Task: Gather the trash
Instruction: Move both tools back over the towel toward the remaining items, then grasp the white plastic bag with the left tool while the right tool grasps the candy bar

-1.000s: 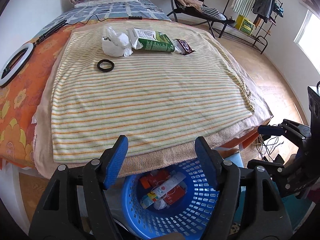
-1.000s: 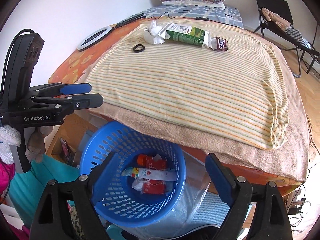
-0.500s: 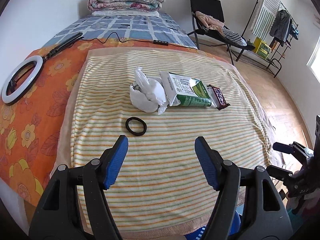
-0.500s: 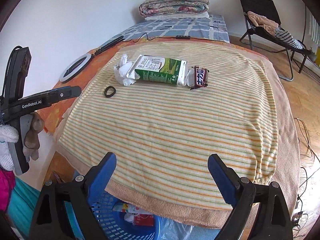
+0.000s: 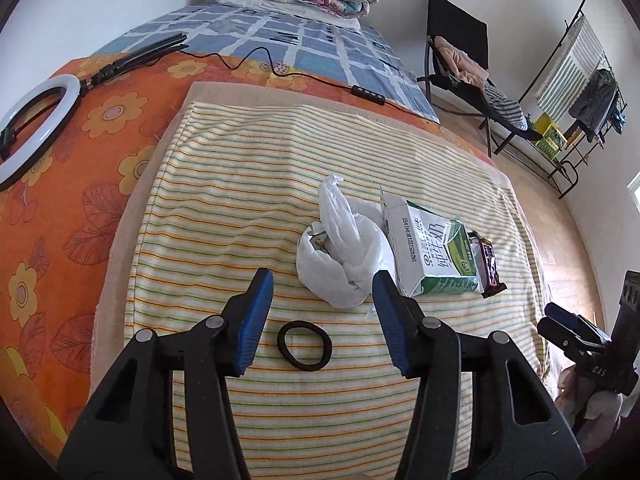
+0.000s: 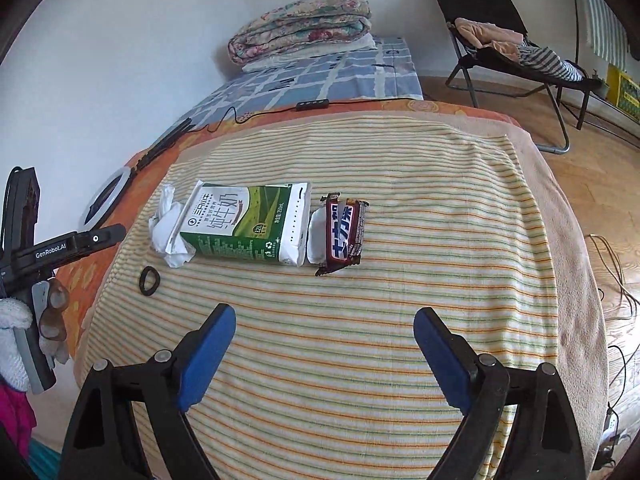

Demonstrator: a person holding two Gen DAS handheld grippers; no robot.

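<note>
On the striped towel (image 5: 248,208) lie a crumpled white plastic bag (image 5: 344,252), a green-and-white milk carton (image 5: 432,252), a brown candy wrapper (image 5: 490,268) and a black hair band (image 5: 305,345). My left gripper (image 5: 322,316) is open and empty, just above the hair band and close to the bag. My right gripper (image 6: 324,360) is open and empty, above the towel, short of the carton (image 6: 248,222) and wrapper (image 6: 344,232). The bag (image 6: 166,228) and hair band (image 6: 149,281) also show in the right wrist view.
A white ring light (image 5: 28,128) with its cable lies on the orange floral sheet (image 5: 60,220) to the left. A folded quilt (image 6: 300,24) sits at the bed's far end. A black folding chair (image 6: 500,28) and a clothes rack (image 5: 576,80) stand on the wooden floor to the right.
Both grippers have moved up from the blue basket below the bed edge and forward over the towel toward the trash. The basket has left view. Both stayed open.
</note>
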